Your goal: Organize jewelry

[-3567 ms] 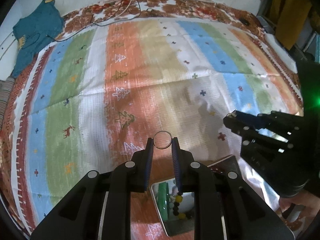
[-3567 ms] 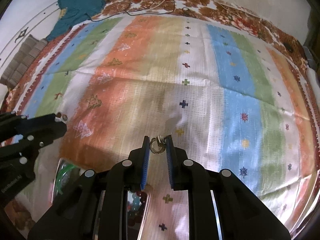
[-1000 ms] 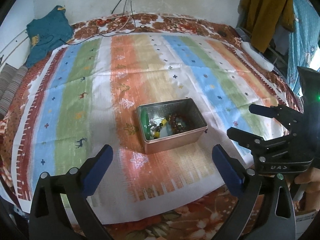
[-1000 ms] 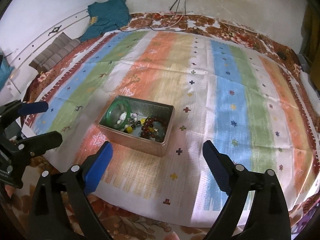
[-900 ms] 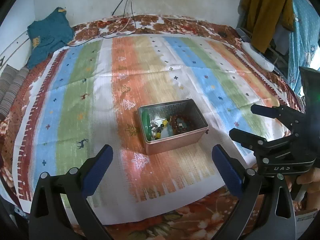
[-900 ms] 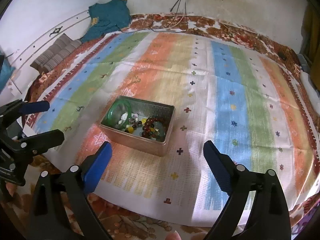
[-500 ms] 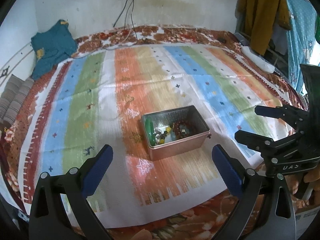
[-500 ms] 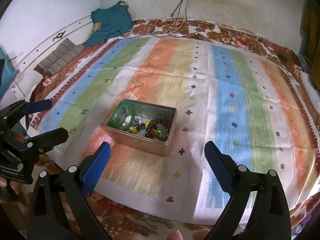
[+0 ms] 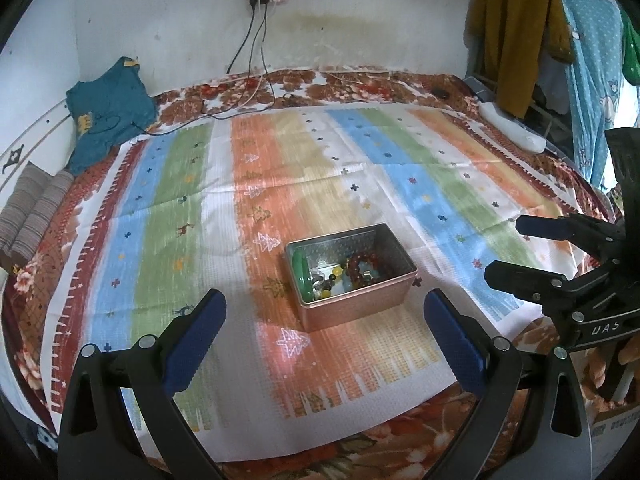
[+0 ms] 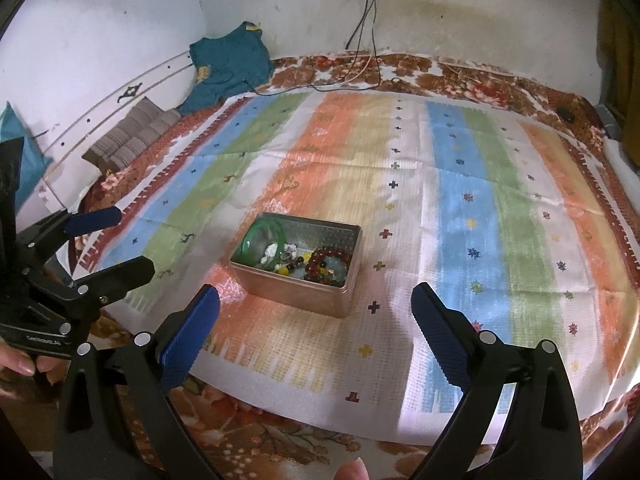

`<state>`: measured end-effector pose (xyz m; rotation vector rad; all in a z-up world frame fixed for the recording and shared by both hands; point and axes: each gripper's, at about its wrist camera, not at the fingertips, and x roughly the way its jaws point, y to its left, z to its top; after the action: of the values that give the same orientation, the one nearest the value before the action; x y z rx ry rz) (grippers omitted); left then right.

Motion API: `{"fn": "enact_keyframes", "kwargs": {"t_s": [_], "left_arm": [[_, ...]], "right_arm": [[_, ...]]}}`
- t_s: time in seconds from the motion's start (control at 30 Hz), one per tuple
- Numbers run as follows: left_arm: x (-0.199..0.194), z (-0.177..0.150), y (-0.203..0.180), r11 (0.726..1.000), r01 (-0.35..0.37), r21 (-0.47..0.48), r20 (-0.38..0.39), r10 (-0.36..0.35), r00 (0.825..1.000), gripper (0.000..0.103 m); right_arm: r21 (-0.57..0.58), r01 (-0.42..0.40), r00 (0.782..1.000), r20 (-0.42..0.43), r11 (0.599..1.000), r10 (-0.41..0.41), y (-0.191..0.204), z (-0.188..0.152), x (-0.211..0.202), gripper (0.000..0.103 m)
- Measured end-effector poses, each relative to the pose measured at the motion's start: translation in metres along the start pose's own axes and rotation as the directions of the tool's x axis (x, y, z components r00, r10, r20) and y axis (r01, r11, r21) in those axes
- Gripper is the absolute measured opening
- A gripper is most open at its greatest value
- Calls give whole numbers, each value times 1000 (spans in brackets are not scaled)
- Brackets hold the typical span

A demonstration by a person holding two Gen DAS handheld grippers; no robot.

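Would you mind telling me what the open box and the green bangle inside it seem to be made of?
The box looks like thin metal, a tin: shiny embossed inner walls, coppery outside. The green bangle looks like translucent glass or jade-like stone, glossy; which one is unclear.

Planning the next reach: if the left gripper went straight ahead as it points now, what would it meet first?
Probably the rectangular metal tin holding beaded jewelry, which sits centred between the open left gripper's blue pads on the striped cloth. Depth is unclear; nothing shows in between.
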<state>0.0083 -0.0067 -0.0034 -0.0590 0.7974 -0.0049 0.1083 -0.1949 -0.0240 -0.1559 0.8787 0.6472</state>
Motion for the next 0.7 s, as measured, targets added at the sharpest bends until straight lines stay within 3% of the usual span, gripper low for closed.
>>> {"fn": "enact_keyframes", "kwargs": {"t_s": [0.7], "left_arm": [[-4, 1, -11, 999, 16, 31, 17, -17, 1000, 97]], "right_arm": [[-28, 17, 999, 49, 999, -15, 8, -5, -13, 98]]}}
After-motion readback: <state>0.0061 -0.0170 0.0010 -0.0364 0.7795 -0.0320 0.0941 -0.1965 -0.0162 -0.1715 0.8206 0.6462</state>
